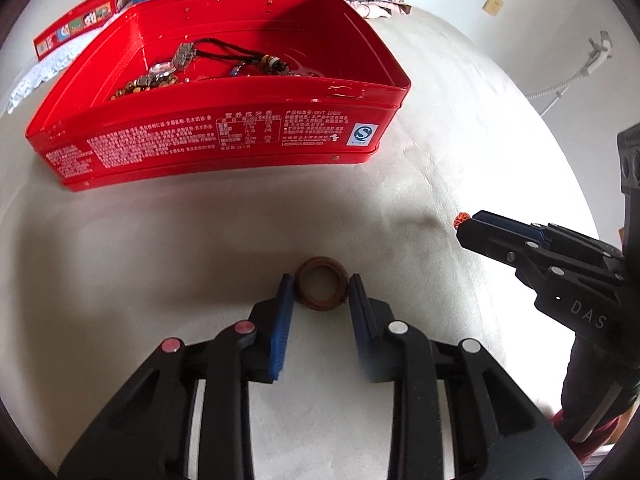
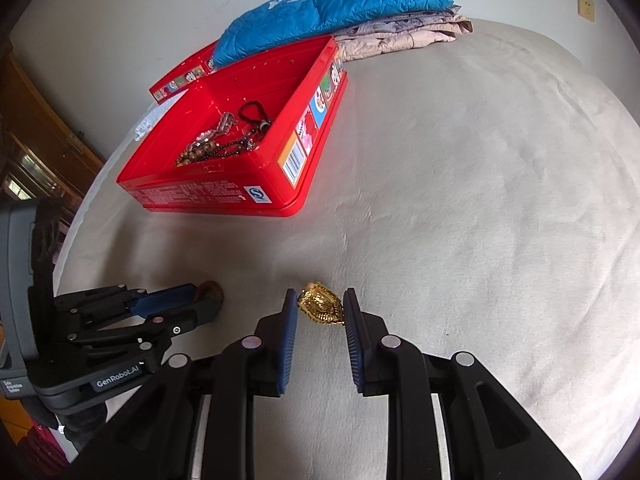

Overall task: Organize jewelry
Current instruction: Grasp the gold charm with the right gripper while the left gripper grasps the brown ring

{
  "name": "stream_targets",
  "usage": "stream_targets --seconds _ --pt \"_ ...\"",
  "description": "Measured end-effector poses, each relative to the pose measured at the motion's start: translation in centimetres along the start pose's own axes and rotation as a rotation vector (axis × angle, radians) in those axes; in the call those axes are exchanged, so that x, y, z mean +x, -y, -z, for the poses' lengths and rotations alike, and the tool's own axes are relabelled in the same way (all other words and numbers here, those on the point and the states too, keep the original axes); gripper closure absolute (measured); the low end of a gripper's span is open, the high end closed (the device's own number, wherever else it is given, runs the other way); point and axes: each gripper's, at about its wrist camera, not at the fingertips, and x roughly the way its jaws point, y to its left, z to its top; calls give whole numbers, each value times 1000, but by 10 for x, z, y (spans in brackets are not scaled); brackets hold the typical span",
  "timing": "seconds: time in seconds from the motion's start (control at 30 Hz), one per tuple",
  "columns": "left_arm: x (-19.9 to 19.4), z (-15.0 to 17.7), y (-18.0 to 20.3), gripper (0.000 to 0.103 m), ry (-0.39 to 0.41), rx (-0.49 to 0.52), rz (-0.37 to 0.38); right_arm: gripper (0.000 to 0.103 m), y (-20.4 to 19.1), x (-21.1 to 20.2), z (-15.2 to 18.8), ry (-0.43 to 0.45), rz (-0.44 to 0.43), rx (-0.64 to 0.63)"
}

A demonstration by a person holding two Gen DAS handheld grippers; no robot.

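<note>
A brown coiled bracelet (image 1: pixel 321 283) lies on the pale bedspread between the tips of my open left gripper (image 1: pixel 321 289); whether the pads touch it I cannot tell. It shows partly hidden in the right wrist view (image 2: pixel 211 292). A gold pendant (image 2: pixel 321 304) lies between the tips of my open right gripper (image 2: pixel 319 305), pads close on both sides. In the left wrist view only a small orange bit of it (image 1: pixel 461 219) shows past the right gripper (image 1: pixel 472 224). The open red tin (image 1: pixel 224 132) (image 2: pixel 224 196) holds a watch, beads and cords (image 1: pixel 180 68) (image 2: pixel 224 136).
The tin's lid (image 2: pixel 180 78) lies behind the tin. A folded blue jacket (image 2: pixel 332 12) and beige clothes (image 2: pixel 404 36) lie at the far end of the bed. A wooden cabinet (image 2: pixel 40 120) stands at the left.
</note>
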Motion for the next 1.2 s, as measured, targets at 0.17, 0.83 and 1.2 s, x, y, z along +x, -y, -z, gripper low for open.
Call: stream_targets --seconds 0.17,0.83,1.2 --pt "-8 3 -7 98 8 -10 12 80 -4 1 0 -4 4 -7" --pt "2 2 3 74 6 48 -56 80 -8 -1 -1 1 1 -10" --pt "-13 9 -8 74 20 17 -12 80 -13 -4 -2 7 -2 -19"
